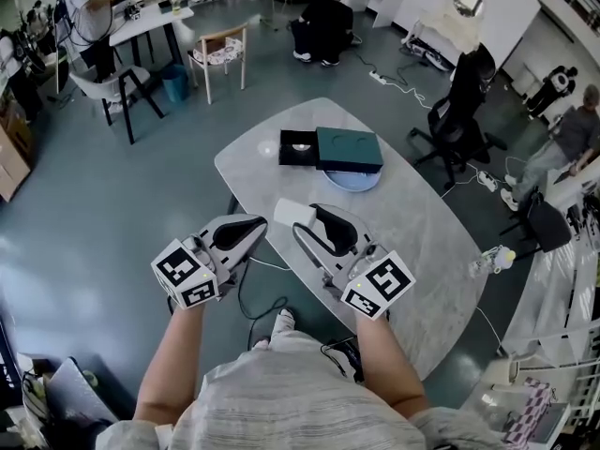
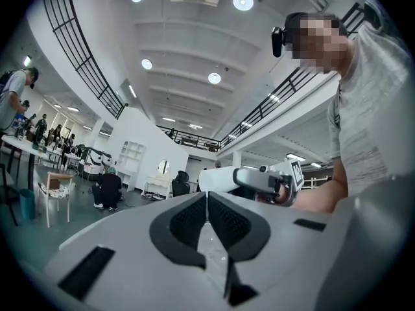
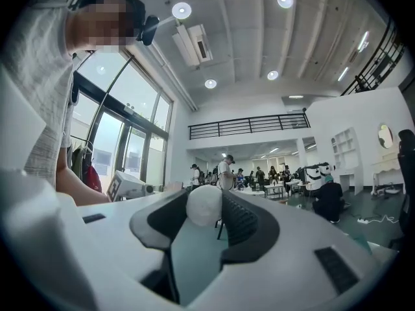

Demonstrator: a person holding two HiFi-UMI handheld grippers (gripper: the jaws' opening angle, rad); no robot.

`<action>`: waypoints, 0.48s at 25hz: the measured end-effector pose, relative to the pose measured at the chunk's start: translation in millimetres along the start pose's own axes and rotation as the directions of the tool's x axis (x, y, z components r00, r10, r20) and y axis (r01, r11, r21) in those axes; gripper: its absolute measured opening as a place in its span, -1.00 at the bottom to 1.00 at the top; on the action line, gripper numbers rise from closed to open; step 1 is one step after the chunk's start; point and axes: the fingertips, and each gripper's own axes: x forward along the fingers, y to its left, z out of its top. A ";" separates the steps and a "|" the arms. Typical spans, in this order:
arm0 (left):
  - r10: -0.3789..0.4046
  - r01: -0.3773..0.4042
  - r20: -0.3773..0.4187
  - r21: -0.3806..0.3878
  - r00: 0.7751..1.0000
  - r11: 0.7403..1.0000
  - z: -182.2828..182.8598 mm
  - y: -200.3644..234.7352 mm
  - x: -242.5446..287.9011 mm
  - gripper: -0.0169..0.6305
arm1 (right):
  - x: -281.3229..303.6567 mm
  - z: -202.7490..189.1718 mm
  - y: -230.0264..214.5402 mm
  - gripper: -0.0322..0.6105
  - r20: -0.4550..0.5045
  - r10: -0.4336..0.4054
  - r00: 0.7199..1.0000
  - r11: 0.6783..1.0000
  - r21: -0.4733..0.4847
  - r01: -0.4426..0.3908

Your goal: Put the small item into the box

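Observation:
The small item (image 1: 289, 211) is a white rounded piece, and my right gripper (image 1: 302, 217) is shut on it above the near part of the grey oval table (image 1: 422, 242). In the right gripper view the white item (image 3: 204, 205) sits between the dark pads (image 3: 243, 220) at the tips of my right gripper (image 3: 209, 206). The black open box (image 1: 298, 148) lies at the table's far end, beside a teal lid (image 1: 349, 147). My left gripper (image 1: 255, 225) hovers at the table's left edge, shut and empty. In its own view the left gripper (image 2: 207, 203) has its pads pressed together.
A light blue round plate (image 1: 352, 180) lies under the teal lid. A black office chair (image 1: 459, 111) stands right of the table, and a wooden chair (image 1: 220, 52) stands at the far left. Cables run over the floor (image 1: 94, 214). People (image 1: 326, 22) are farther back.

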 end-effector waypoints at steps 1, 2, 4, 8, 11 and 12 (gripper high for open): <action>0.003 -0.003 -0.001 -0.001 1.000 1.000 1.6 9.2 7.1 -0.87 | 5.5 -0.3 -9.7 -0.34 -0.001 0.000 1.000 1.000 0.003 0.000; 0.006 -0.006 -0.004 -0.001 1.000 1.000 2.3 16.7 14.6 -0.87 | 9.2 -1.1 -18.9 -0.34 -0.003 0.001 1.000 1.000 0.008 -0.001; 0.004 -0.004 -0.012 0.005 1.000 1.000 1.5 28.3 30.5 -0.87 | 13.5 -3.8 -36.6 -0.34 -0.005 0.001 1.000 1.000 0.015 -0.001; 0.017 -0.017 -0.017 0.021 1.000 1.000 2.0 51.1 59.8 -0.87 | 20.7 -8.0 -68.8 -0.34 0.005 0.006 1.000 1.000 0.025 -0.006; 0.032 -0.032 -0.010 0.033 0.999 0.999 4.5 65.8 81.0 -0.87 | 24.9 -10.3 -92.5 -0.34 0.010 0.010 1.000 0.999 0.031 -0.010; 0.036 -0.035 -0.008 0.036 0.999 0.999 4.9 71.0 87.2 -0.87 | 27.2 -11.4 -100.4 -0.34 0.009 0.009 1.000 0.999 0.033 -0.009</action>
